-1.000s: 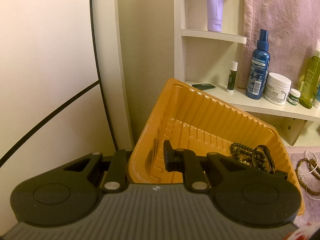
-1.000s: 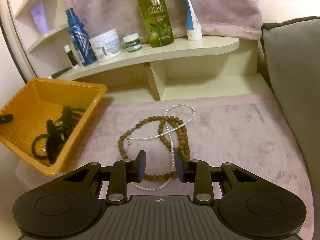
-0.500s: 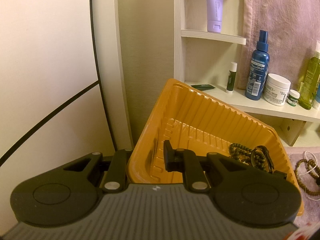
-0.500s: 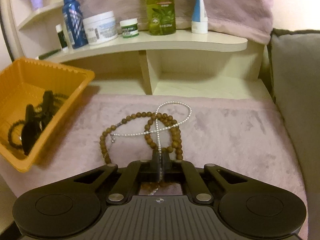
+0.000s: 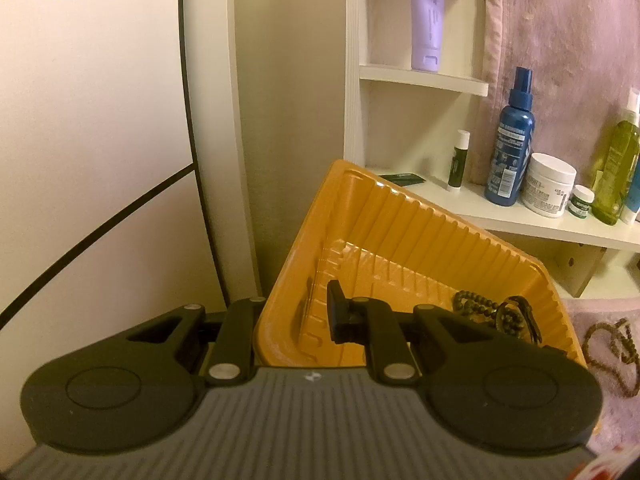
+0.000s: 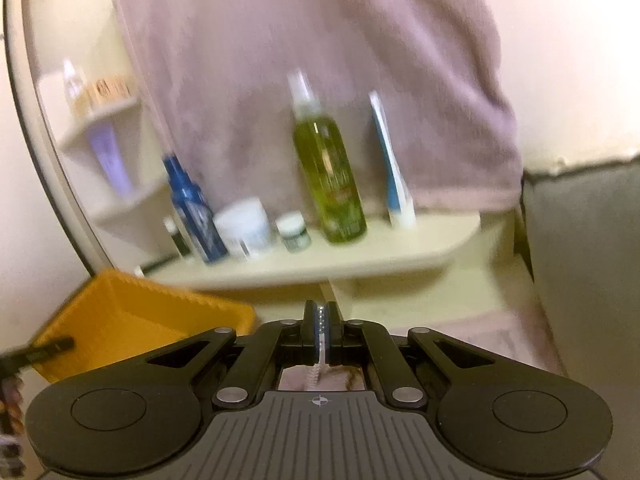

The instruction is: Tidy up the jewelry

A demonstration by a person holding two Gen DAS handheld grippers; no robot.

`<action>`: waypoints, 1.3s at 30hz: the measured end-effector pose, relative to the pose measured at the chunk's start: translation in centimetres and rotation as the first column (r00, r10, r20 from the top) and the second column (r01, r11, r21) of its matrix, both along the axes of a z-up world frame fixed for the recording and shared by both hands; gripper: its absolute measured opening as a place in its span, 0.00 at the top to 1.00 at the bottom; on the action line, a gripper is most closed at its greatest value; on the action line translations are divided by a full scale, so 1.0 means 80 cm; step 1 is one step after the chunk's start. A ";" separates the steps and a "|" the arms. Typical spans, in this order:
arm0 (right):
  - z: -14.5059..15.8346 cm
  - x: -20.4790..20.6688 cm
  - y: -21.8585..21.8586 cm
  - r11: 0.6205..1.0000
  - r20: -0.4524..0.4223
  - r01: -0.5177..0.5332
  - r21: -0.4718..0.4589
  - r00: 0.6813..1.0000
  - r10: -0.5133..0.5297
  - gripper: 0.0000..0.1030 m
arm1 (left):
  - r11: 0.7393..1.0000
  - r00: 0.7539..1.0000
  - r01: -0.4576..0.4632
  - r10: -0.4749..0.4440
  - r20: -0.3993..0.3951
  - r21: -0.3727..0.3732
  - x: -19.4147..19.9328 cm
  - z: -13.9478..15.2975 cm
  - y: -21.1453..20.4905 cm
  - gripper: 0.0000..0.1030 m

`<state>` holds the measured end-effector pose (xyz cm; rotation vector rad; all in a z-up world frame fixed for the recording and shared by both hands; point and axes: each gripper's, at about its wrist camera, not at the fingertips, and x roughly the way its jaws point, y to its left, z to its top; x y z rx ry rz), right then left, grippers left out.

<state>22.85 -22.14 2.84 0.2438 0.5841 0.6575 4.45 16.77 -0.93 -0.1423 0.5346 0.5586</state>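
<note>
Right tool has snapped shut on the pearl strand and lifted it off the pink mat toward the orange tray, which the left tool grips by its rim.

No text legible enough to read. Blue spray bottle: white label block with barcode-like stripes, lettering too small. White jar: dark printed lines, unreadable. Small green-lidded jar: label print blurred. Green bottle: faint label, not readable; same in right wrist view, motion-blurred. Lilac tube: small vertical mark, illegible. Blue-and-white tube: smeared, nothing to make out. Crosshair-type mark only on gripper bodies.
</note>
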 end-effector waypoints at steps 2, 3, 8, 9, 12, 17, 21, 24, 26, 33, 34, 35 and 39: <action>0.014 -0.003 -0.005 1.000 0.018 0.005 0.015 1.000 -0.005 0.98 | 1.000 1.000 -0.001 0.001 0.000 0.000 0.000 0.000 0.000 0.86; 0.020 -0.005 -0.007 1.000 0.027 0.005 0.022 1.000 -0.005 0.98 | 1.000 1.000 -0.001 0.001 0.001 -0.002 0.000 0.000 0.000 0.86; 0.045 -0.014 -0.013 0.999 0.064 0.011 0.030 0.998 -0.013 0.98 | 1.000 1.000 0.001 -0.001 0.002 -0.002 -0.001 0.000 0.002 0.86; 0.050 -0.015 -0.015 0.999 0.071 0.012 0.034 0.997 -0.014 0.98 | 1.000 1.000 0.002 -0.002 0.001 -0.001 -0.001 -0.001 0.003 0.86; 0.066 -0.019 -0.017 0.999 0.099 0.012 0.039 0.995 -0.016 0.98 | 1.000 1.000 0.001 -0.001 -0.002 -0.004 0.000 -0.003 0.005 0.86; 0.094 -0.023 -0.017 0.999 0.168 0.000 0.039 0.986 -0.007 0.98 | 1.000 1.000 -0.008 0.008 0.003 -0.010 0.002 -0.005 0.006 0.86; 0.087 -0.016 -0.021 1.000 0.161 0.019 0.009 0.987 -0.020 0.98 | 1.000 1.000 -0.010 0.010 0.006 -0.007 0.002 -0.006 0.005 0.86; 0.056 -0.002 -0.024 0.995 0.093 0.064 -0.081 0.994 -0.056 0.98 | 1.000 1.000 -0.013 0.013 0.001 -0.003 0.003 -0.007 0.004 0.86; 0.020 0.011 -0.028 0.987 0.010 0.069 -0.143 0.998 -0.068 0.97 | 1.000 1.000 -0.017 0.017 -0.002 -0.003 0.004 -0.007 0.004 0.86; -0.071 0.030 -0.016 0.954 -0.126 -0.013 -0.298 0.992 -0.025 0.93 | 1.000 1.000 -0.019 0.019 -0.017 0.008 0.008 -0.007 0.002 0.86; -0.075 0.027 -0.009 0.954 -0.123 -0.050 -0.295 0.992 0.013 0.90 | 1.000 1.000 -0.019 0.020 -0.018 0.008 0.008 -0.006 0.002 0.86; -0.078 0.025 -0.001 0.950 -0.127 -0.085 -0.299 0.991 0.049 0.84 | 1.000 1.000 -0.020 0.021 -0.016 0.007 0.008 -0.006 0.002 0.86; -0.099 0.028 0.026 0.936 -0.142 -0.136 -0.325 0.985 0.094 0.76 | 1.000 1.000 -0.024 0.024 -0.012 -0.001 0.007 -0.006 0.002 0.86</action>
